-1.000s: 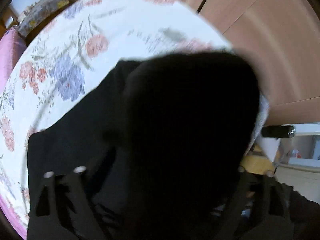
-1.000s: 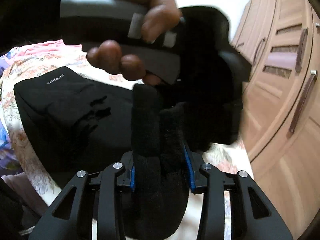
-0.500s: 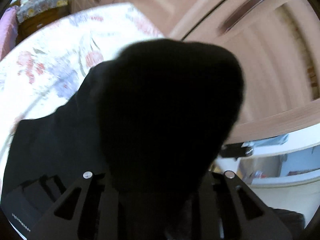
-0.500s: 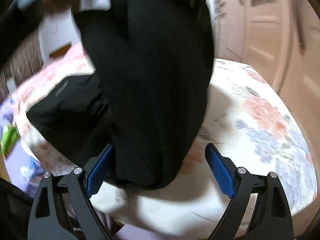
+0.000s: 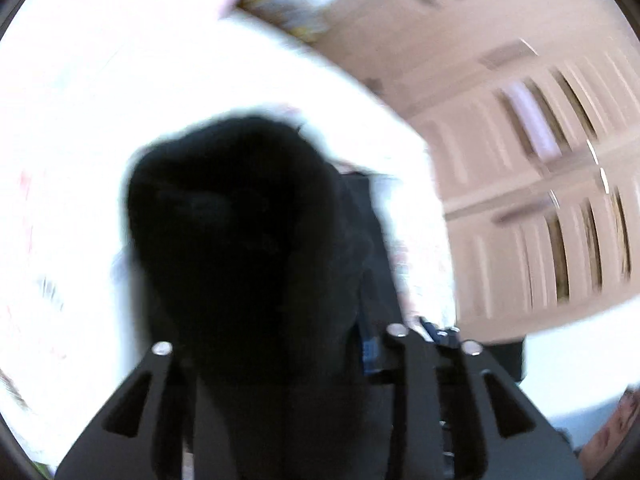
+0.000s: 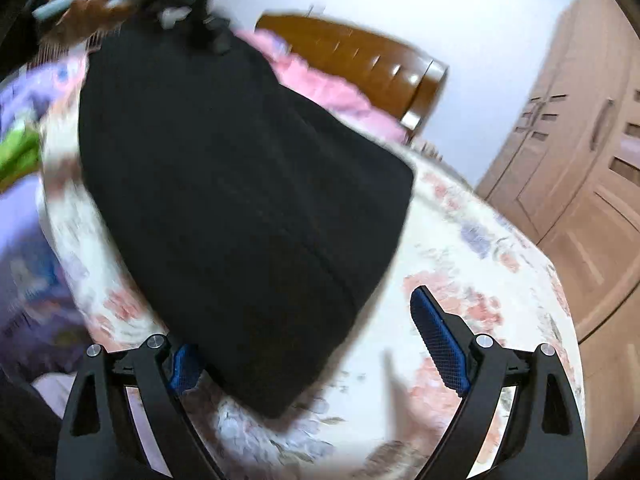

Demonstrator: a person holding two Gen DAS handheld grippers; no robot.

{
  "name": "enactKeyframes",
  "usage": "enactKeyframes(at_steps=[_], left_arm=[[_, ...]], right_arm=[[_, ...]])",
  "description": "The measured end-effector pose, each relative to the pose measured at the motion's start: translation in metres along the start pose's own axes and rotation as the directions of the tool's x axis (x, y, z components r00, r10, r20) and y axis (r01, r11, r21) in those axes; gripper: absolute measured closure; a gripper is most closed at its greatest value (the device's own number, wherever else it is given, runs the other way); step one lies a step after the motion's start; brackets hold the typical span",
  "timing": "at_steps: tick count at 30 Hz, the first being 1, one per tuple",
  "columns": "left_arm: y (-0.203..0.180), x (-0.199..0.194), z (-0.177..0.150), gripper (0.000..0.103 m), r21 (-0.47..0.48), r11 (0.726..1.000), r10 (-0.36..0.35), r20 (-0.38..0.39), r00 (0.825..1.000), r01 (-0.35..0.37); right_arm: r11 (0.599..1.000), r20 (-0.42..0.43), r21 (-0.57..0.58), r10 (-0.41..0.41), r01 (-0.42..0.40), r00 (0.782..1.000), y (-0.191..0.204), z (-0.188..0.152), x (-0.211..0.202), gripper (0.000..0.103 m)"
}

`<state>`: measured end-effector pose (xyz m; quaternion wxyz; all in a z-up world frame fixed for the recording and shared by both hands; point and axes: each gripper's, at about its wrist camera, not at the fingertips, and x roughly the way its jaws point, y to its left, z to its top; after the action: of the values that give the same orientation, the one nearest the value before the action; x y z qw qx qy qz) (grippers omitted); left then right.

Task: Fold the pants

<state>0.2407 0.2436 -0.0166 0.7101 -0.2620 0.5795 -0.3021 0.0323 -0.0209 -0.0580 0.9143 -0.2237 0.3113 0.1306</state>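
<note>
The black pants [image 6: 240, 200] hang as a wide dark panel above the floral bedspread [image 6: 480, 248]. In the right wrist view my left gripper [image 6: 188, 8] holds them up at the top left, with the person's hand behind it. In the left wrist view the pants [image 5: 240, 240] bunch between the jaws of my left gripper [image 5: 280, 352] and hide its fingertips. My right gripper [image 6: 308, 344] is open, its blue pads [image 6: 438, 340] wide apart, with the pants' lower edge hanging loose in front of the left pad.
A wooden headboard [image 6: 360, 64] and pink bedding [image 6: 328, 92] lie behind the pants. Wooden wardrobe doors [image 6: 580, 152] stand at the right; they also show in the left wrist view [image 5: 540, 200]. Purple and green cloth [image 6: 20, 152] lies at the left.
My right gripper let go of the pants and opened wide. My left gripper lifted the pants up and away, so they now hang spread out over the bed.
</note>
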Motion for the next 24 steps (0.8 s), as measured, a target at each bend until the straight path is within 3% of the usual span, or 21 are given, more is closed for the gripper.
enactKeyframes(at_steps=[2,4,6,8,10,11,13,16,18,21,24], left_arm=[[0.055,0.019,-0.014,0.061,-0.099,0.993,-0.065,-0.004,0.998,0.064],[0.067,0.013,-0.021,0.049,-0.071,0.978,-0.19,0.087,0.978,0.197],[0.064,0.0,-0.03,0.014,-0.034,0.964,-0.254,0.166,0.953,0.262],[0.055,-0.011,-0.039,0.007,-0.004,0.976,-0.21,0.216,0.954,0.216],[0.054,-0.027,-0.047,0.007,-0.01,0.989,-0.143,0.255,0.956,0.151],[0.057,-0.041,-0.053,0.007,-0.027,0.993,-0.098,0.294,0.951,0.111],[0.057,-0.068,-0.066,0.007,-0.028,0.995,-0.083,0.36,0.929,0.099],[0.016,-0.079,-0.074,0.007,0.049,0.997,-0.069,0.405,0.912,0.054],[-0.014,-0.075,-0.075,0.007,0.114,0.993,-0.071,0.402,0.913,0.027],[-0.061,-0.042,-0.082,0.005,0.189,0.982,-0.076,0.358,0.93,0.008],[-0.095,0.001,-0.071,0.005,0.252,0.956,0.063,0.322,0.945,-0.15]], right_arm=[[1.0,0.003,0.027,0.016,-0.016,1.0,-0.006,-0.002,0.0,0.015],[0.998,-0.018,0.047,0.034,-0.033,0.999,-0.014,0.0,0.006,0.015],[0.996,-0.034,0.072,0.05,-0.047,0.998,-0.015,0.001,0.008,0.015],[0.992,-0.042,0.105,0.069,-0.064,0.997,-0.013,0.0,0.006,0.015],[0.98,-0.039,0.174,0.1,-0.092,0.994,-0.024,-0.006,0.011,0.015],[0.97,-0.046,0.214,0.127,-0.114,0.991,-0.027,-0.009,0.013,0.015],[0.945,-0.073,0.283,0.192,-0.164,0.979,-0.032,-0.018,0.015,0.015],[0.925,-0.025,0.255,0.298,-0.282,0.954,-0.032,-0.028,-0.004,0.015],[0.901,0.031,0.195,0.389,-0.387,0.921,-0.035,-0.034,-0.029,0.015],[0.877,0.074,0.227,0.417,-0.423,0.906,-0.055,-0.032,-0.048,0.015],[0.853,0.149,0.277,0.417,-0.443,0.896,-0.085,-0.008,-0.045,0.014]])
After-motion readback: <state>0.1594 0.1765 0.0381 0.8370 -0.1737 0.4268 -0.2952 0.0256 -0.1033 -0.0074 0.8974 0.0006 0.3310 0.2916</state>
